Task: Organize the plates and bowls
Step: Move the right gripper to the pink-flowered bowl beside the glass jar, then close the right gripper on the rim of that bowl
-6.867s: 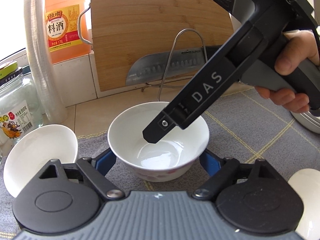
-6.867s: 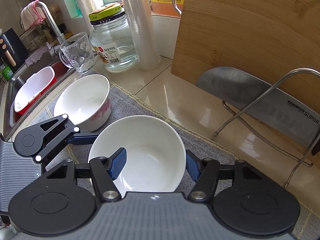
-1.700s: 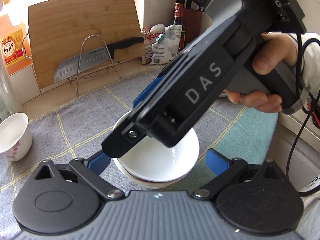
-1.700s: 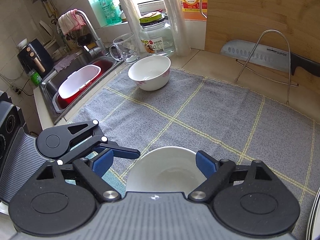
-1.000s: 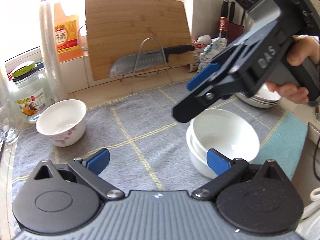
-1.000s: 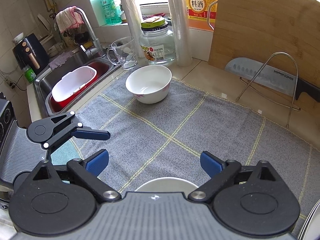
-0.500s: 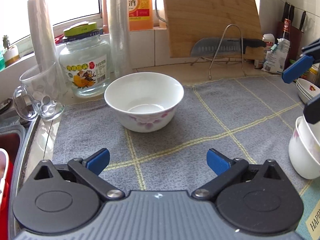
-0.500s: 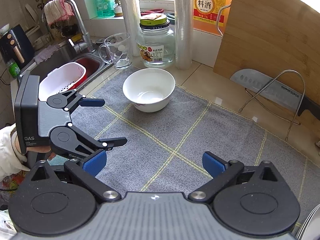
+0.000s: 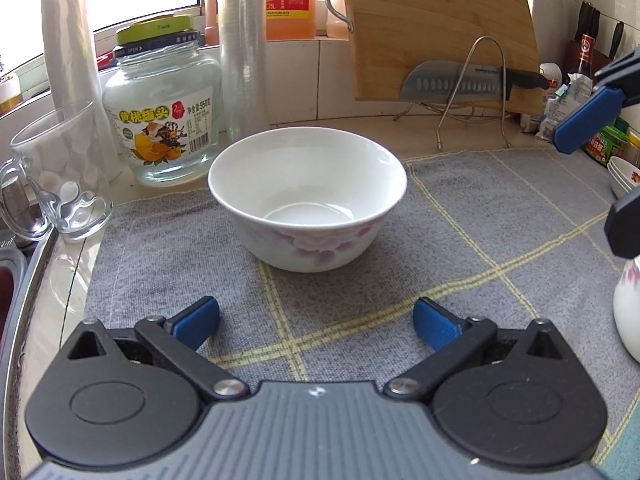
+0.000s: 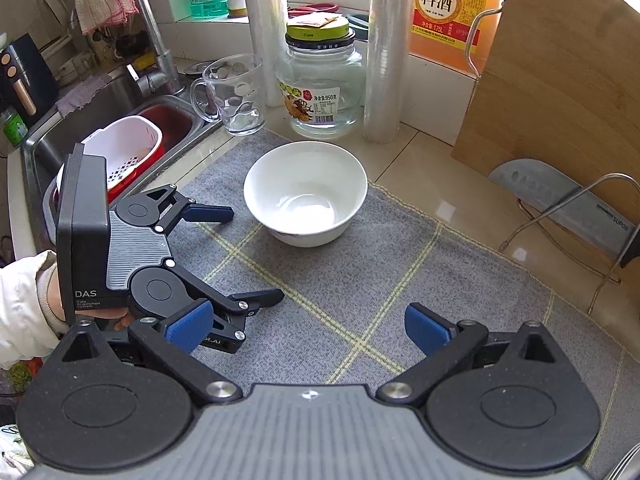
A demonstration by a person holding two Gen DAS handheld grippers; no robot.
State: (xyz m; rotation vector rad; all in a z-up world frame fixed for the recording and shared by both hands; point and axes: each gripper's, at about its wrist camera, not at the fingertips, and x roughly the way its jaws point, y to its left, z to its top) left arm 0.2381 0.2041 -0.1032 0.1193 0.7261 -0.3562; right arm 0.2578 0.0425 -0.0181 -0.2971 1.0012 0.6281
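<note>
While lined up on the mat (image 9: 460, 208) spread over the desk (image 10: 424, 148), left hand-held gripper (image 9: 316, 322) wide apart and empty, aimed square at the lone bowl (image 9: 307, 204) sitting upright mid-mat, a little way ahead of the pads. Right hand-held gripper (image 10: 306, 326) also spread wide, gripping nothing, hovering well back from that same bowl.

Judged as the approach for a pickup. Best done by easing straight forward, dropping one finger inside the rim and one outside on the near wall, then closing gently; glazed porcelain, likely slick, so no snatching. Likely bound for the white bowl stack (image 9: 628, 312) at the right edge of the left view, just under the right gripper's blue pad.

Around it, biggest first: cutting board (image 9: 436, 28) leaning on the back wall, cleaver (image 9: 452, 84) on a wire rack in front of it, sink (image 10: 100, 120) off the mat's left edge, glass jar (image 9: 160, 108) just behind the bowl, plastic-wrap roll (image 9: 242, 44) beside it, glass mug (image 9: 60, 176) near the mat corner. Jar and mug close behind: overshoot risks a knock. Near side clear.
</note>
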